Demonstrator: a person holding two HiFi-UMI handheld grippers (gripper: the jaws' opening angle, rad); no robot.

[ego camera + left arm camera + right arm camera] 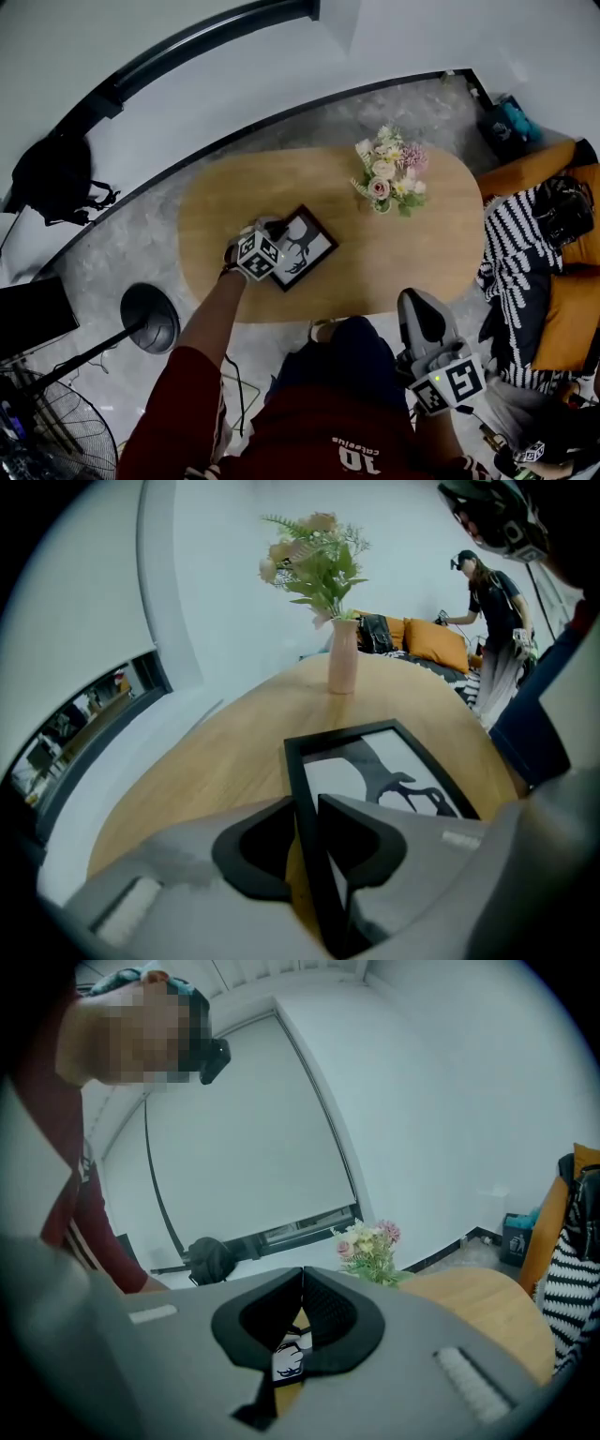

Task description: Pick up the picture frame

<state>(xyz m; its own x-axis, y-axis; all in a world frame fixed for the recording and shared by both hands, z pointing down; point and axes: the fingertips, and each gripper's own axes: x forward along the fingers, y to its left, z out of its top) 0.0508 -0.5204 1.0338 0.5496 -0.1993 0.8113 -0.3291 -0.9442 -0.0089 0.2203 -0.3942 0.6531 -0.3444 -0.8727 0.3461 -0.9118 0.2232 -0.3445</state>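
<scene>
While picture frame [302, 246] lies flat on table [422, 253], left gripper [307, 803] jaws clamp its near edge; right gripper [302, 1274] jaws closed together, empty.

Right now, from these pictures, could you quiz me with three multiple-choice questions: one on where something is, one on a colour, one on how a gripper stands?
1. Where does the vase of flowers stand relative to the picture frame?
A. On top of it.
B. Apart from it, on the table.
C. On the floor.

2. What colour is the picture frame's border?
A. White.
B. Red.
C. Black.

3. On the right gripper, how do the jaws stand?
A. Together, holding nothing.
B. Wide apart.
C. Clamped on the vase.

Answers:
1 B: bare wood shows between vase and frame in the head view.
2 C: a black border runs around a white picture.
3 A: the right gripper view shows its jaws meeting, with nothing gripped.
</scene>
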